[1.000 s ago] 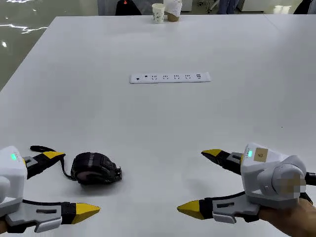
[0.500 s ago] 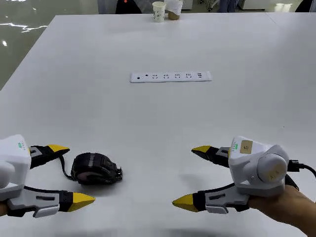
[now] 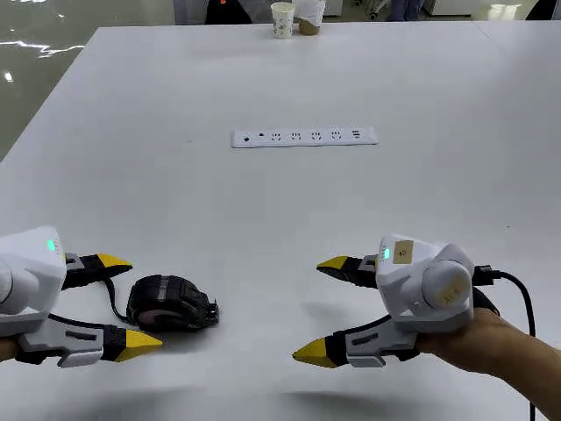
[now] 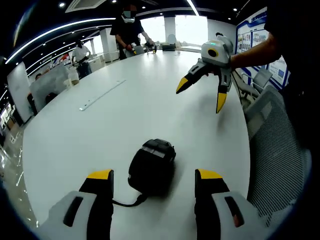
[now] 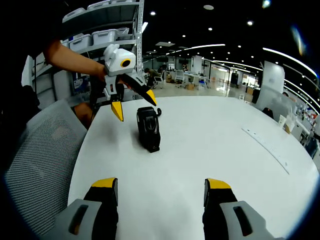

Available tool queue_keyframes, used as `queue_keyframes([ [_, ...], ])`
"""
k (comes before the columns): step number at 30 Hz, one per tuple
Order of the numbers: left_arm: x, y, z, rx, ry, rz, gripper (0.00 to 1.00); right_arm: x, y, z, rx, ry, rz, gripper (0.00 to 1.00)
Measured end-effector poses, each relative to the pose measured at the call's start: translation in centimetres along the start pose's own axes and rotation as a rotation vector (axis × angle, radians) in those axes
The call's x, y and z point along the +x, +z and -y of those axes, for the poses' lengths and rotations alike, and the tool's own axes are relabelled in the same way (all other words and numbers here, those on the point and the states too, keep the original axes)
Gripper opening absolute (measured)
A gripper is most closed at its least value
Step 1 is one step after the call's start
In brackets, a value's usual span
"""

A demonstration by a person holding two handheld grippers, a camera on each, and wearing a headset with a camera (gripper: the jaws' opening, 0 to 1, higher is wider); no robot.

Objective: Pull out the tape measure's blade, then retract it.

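A black tape measure (image 3: pixel 169 303) lies on the white table (image 3: pixel 280 202) at the near left, with a black wrist strap curling off its left side. My left gripper (image 3: pixel 124 303) is open, its yellow-tipped fingers on either side of the case's left end without touching it. The left gripper view has the tape measure (image 4: pixel 152 166) just ahead of the spread jaws. My right gripper (image 3: pixel 321 309) hovers open to the right of the case, a good gap away, with nothing in it. From the right gripper view the tape measure (image 5: pixel 149 128) lies ahead on the table, with the left gripper (image 5: pixel 133 104) above it.
A white power strip (image 3: pixel 304 137) lies across the table's middle. Paper cups (image 3: pixel 282 21) stand at the far edge. A cable (image 3: pixel 517 303) trails from my right gripper. A mesh chair (image 5: pixel 40 165) stands beside the table, and people are at the table's far end (image 4: pixel 128 27).
My right gripper has slid left, toward the tape measure. My left gripper has come closer around the case's left end. The tape measure has stayed put.
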State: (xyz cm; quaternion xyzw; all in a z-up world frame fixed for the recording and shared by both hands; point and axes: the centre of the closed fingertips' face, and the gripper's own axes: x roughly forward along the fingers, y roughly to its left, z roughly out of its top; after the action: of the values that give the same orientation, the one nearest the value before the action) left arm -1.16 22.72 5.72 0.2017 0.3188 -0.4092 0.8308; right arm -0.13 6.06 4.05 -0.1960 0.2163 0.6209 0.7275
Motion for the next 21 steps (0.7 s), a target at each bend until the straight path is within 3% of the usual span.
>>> queue_keyframes([
  [21,0.9,-0.9,-0.9,0.122,-0.107,-0.092,0.40,3.8,1.1,-0.5,-0.127,0.142,-0.042,0.49],
])
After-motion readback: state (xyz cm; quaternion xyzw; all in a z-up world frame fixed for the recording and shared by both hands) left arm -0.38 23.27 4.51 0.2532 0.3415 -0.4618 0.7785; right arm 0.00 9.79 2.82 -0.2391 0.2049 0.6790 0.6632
